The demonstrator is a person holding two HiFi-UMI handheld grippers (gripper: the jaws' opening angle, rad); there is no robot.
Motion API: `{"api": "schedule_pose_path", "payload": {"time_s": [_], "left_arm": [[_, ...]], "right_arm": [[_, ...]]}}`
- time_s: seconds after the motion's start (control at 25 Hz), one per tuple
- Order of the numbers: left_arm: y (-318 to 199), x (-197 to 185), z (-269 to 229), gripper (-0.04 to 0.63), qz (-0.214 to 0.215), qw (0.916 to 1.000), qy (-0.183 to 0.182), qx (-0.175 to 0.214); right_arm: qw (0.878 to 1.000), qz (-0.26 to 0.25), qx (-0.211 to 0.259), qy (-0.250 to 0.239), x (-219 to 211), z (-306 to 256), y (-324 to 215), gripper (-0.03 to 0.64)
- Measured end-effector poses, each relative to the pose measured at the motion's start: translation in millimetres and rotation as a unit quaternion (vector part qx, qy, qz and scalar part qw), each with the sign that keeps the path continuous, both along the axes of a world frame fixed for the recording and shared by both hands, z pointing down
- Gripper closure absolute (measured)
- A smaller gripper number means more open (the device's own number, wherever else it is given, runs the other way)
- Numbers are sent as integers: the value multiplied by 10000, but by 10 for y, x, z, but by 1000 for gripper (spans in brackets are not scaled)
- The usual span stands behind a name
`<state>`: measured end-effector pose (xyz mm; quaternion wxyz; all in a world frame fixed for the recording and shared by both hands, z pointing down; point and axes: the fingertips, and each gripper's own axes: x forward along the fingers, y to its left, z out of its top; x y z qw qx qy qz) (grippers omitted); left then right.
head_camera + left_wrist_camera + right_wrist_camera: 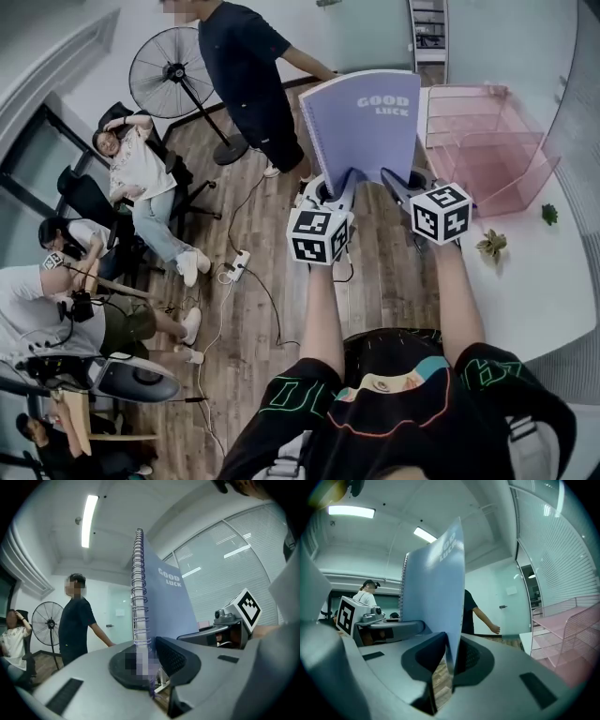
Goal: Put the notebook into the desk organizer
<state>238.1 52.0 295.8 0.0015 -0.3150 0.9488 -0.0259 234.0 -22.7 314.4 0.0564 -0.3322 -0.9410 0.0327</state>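
- The left gripper was clamped on the spiral edge of the notebook.
- The right gripper pinched its opposite bottom corner.
- The notebook stood upright in the air, left of the pink desk organizer.

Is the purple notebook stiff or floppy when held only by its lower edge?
Probably fairly stiff: the notebook stands upright without sagging, though the left gripper and right gripper pinch only its bottom edge. Likely light, since two edge pinches carry it. Its smooth cover might slip in the jaws.
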Motion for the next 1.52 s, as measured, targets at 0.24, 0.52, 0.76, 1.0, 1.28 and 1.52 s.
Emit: {"api": "schedule_pose_path", "payload": {"time_s": [0.24, 0.52, 0.76, 1.0, 1.28, 1.52], "left_arm": [[225, -53, 61, 548, -345, 9994, 14, -18], [536, -365, 153, 548, -579, 9983, 81, 50], [669, -1111, 264, 548, -527, 9984, 221, 17], [794, -1854, 401, 548, -434, 9978, 488, -118], [1093, -2832, 624, 549, -317, 9956, 804, -365], [1313, -3628, 401, 551, -171, 9974, 687, -135]], "right_arm": [[9992, -385, 40, 45, -111, 72, 227, 565], [9981, -601, 19, 133, -449, 162, 541, 565], [9982, -533, 3, 280, -1181, 283, 677, 565], [9976, -350, -207, 567, -1898, 454, 798, 565], [9952, -186, -386, 880, -2860, 712, 1113, 564], [9970, -73, -132, 753, -3647, 446, 1318, 565]]}}
